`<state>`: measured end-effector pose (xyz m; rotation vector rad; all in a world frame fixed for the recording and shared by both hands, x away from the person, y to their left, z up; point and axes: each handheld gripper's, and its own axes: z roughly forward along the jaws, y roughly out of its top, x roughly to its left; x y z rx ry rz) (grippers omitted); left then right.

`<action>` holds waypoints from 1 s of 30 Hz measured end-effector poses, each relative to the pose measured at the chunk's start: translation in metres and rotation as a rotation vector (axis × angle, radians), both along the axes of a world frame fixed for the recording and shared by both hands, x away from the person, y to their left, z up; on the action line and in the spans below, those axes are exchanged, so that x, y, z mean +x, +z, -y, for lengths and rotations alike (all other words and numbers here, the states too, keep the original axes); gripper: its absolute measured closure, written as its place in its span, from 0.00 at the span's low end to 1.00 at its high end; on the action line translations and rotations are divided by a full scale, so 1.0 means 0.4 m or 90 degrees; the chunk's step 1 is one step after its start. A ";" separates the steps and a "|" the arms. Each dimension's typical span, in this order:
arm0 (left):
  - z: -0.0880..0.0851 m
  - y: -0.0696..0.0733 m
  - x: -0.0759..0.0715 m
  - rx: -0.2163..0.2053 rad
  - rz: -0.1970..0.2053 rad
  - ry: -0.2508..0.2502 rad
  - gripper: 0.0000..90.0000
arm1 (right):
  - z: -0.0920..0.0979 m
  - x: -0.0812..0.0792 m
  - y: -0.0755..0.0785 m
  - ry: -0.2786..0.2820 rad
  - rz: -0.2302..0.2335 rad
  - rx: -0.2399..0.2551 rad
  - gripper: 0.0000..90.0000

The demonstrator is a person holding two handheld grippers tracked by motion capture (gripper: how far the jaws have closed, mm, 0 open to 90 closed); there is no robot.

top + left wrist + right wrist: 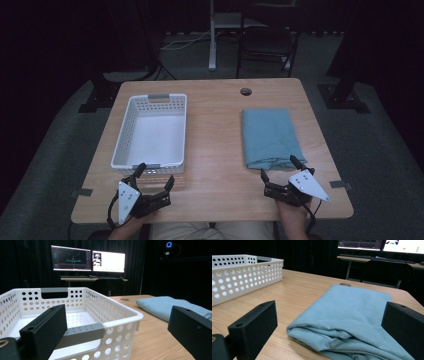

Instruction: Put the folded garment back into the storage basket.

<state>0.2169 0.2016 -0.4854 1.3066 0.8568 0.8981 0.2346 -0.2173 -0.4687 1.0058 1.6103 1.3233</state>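
a person is sitting at the near edge of a light wooden table (215, 150) with a round cable hole (245, 91) near its far edge, holding a black two-jaw gripper in each hand. the left gripper (154, 176) is hovering just before the near end of a white perforated plastic basket with grey handle strips (150, 131), which is standing empty on the left half of the table; its jaws are spreading wide apart and gripping nothing, and in the left gripper view they are framing the basket's near handle (83, 332) and its near right corner. the right gripper (280, 167) is sitting at the near edge of a folded teal cloth (270, 137) lying flat on the right half of the table, well apart from the basket; its jaws are also standing wide open and empty, and in the right gripper view they are flanking the cloth's bunched near fold (324, 335) without touching it. beyond the table, two lit monitors (87, 262) are glowing on a desk in the dark room, with a black chair (267, 42) standing before it.
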 end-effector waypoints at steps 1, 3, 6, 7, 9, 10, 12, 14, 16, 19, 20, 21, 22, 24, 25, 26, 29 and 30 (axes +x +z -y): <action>0.000 0.000 0.000 0.001 0.000 0.000 0.04 | -0.003 0.000 -0.001 0.001 0.002 -0.003 0.01; 0.000 0.000 0.000 0.004 0.000 0.000 0.04 | -0.007 0.003 -0.004 0.009 0.000 -0.014 0.01; 0.000 -0.001 -0.002 0.003 0.005 0.001 0.04 | -0.008 0.006 -0.005 0.014 -0.006 -0.016 0.01; 0.000 -0.001 -0.002 0.002 0.005 0.001 0.04 | -0.009 0.007 -0.005 0.013 -0.007 -0.017 0.01; -0.001 -0.001 -0.001 -0.001 0.004 0.000 0.04 | -0.010 0.008 -0.006 0.012 -0.007 -0.017 0.01; -0.001 0.000 -0.001 -0.003 0.003 0.000 0.04 | -0.011 0.009 -0.006 0.013 -0.009 -0.019 0.01; -0.001 0.000 0.000 -0.003 0.001 0.000 0.04 | -0.013 0.010 -0.007 0.010 -0.015 -0.024 0.01; -0.001 0.000 -0.001 -0.003 0.002 0.000 0.04 | -0.016 0.009 -0.007 0.011 -0.016 -0.024 0.01; -0.001 0.000 0.000 -0.001 0.001 0.000 0.04 | -0.016 0.009 -0.007 0.012 -0.020 -0.023 0.01; -0.002 0.000 0.001 -0.002 -0.002 -0.006 0.04 | -0.020 0.005 0.001 0.013 -0.029 -0.030 0.01; -0.002 0.000 0.001 -0.002 -0.003 -0.007 0.04 | -0.021 0.003 0.009 0.017 -0.033 -0.031 0.02; -0.002 0.000 0.001 -0.002 -0.004 -0.009 0.04 | -0.023 -0.001 0.018 0.021 -0.035 -0.034 0.03; -0.003 0.000 0.002 -0.003 -0.004 -0.009 0.04 | -0.026 -0.005 0.028 0.019 -0.029 -0.041 0.03; -0.001 0.000 0.001 -0.003 -0.001 -0.005 0.04 | -0.032 -0.015 0.051 0.015 -0.005 -0.056 0.03; -0.001 0.000 0.000 0.000 0.003 -0.007 0.04 | -0.034 -0.020 0.063 0.018 0.004 -0.056 0.03; 0.000 0.000 -0.001 0.003 0.003 -0.008 0.04 | -0.036 -0.024 0.076 0.021 0.013 -0.053 0.03; 0.000 0.001 0.002 0.002 -0.007 -0.008 0.04 | -0.044 -0.030 0.111 0.035 0.021 -0.050 0.03; 0.000 0.001 0.003 0.001 -0.009 -0.008 0.04 | -0.047 -0.032 0.121 0.036 0.023 -0.052 0.03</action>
